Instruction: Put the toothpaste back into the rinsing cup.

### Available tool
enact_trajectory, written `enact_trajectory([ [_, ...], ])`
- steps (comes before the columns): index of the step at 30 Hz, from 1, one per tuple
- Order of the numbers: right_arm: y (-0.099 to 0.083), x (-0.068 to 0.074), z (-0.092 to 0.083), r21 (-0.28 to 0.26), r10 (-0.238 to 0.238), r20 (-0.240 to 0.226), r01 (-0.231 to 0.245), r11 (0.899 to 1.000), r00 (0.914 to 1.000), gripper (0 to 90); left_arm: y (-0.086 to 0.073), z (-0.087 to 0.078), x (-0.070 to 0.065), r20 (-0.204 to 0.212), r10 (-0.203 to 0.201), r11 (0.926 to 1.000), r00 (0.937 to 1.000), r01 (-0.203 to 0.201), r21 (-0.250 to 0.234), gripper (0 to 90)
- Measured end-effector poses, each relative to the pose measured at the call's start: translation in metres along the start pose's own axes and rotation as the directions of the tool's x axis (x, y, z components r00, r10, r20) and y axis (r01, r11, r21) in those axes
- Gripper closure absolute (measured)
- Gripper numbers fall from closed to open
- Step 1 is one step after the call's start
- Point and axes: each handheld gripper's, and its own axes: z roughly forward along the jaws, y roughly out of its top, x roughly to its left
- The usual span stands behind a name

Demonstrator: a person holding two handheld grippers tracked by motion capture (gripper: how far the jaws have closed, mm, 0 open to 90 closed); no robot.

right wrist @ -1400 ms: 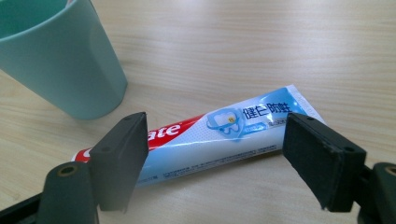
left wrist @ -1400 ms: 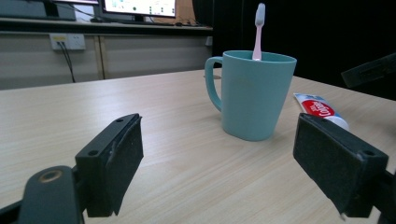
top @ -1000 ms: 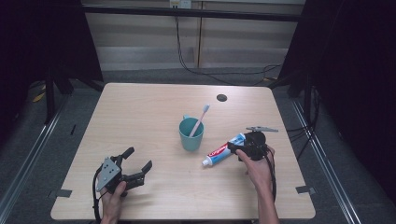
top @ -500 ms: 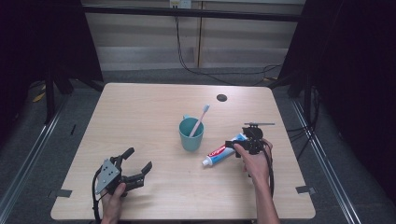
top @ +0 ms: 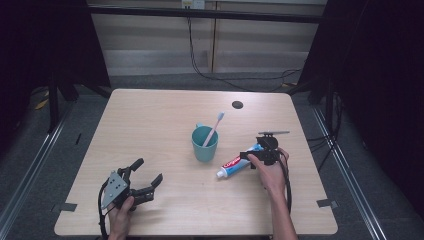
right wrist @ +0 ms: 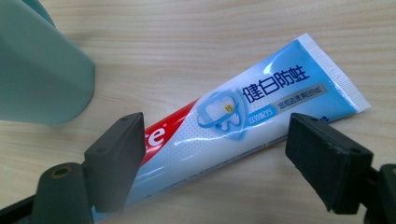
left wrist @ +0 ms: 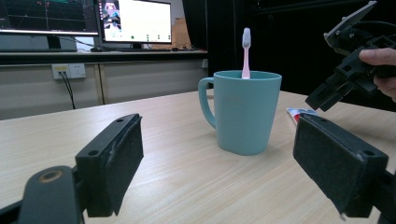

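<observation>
A blue, white and red toothpaste tube (top: pixel 234 164) (right wrist: pixel 243 116) lies flat on the wooden table, right of a teal mug (top: pixel 204 144) (left wrist: pixel 243 112) (right wrist: pixel 37 65). A pink toothbrush (top: pixel 216 125) (left wrist: pixel 245 51) stands in the mug. My right gripper (top: pixel 252 156) (right wrist: pixel 219 140) points down over the tube's flat end. Its jaws have just been opening; they straddle the tube without pressing it. My left gripper (top: pixel 148 170) (left wrist: pixel 219 154) rests near the front left, wide open and empty, facing the mug. The left gripper view also shows the right gripper (left wrist: pixel 345 79) beyond the mug.
A small dark hole (top: pixel 237 104) sits in the tabletop (top: pixel 150 120) at the back right. Monitors and a wall socket (left wrist: pixel 67 71) show behind the table in the left gripper view. Dark curtains flank both sides.
The right gripper has shifted slightly left and tipped more steeply over the tube. The tube, mug and left gripper have stayed where they were.
</observation>
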Motion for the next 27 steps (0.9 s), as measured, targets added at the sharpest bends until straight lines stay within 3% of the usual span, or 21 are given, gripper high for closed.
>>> enact_trajectory([
  [10,-0.002,0.005,0.009,0.021,0.006,0.017,-0.007,1.0,0.9998,17.4,0.0,-0.001,0.0,0.027,-0.001,1.0,0.9996,0.001,0.004,16.0],
  [17,-0.003,0.009,0.014,0.01,-0.002,0.034,0.001,1.0,0.9994,11.7,0.0,-0.001,-0.001,0.026,-0.01,0.9999,0.9996,0.01,-0.003,16.0],
  [24,-0.004,0.007,0.015,0.012,0.016,0.038,-0.017,1.0,0.9991,10.2,0.0,-0.002,-0.001,0.027,-0.006,1.0,0.9996,0.006,-0.001,15.9],
  [27,-0.003,0.007,0.016,0.015,0.002,0.038,-0.002,1.0,0.9993,10.3,0.0,-0.002,-0.001,0.032,-0.001,1.0,0.9995,0.001,0.004,16.0],
])
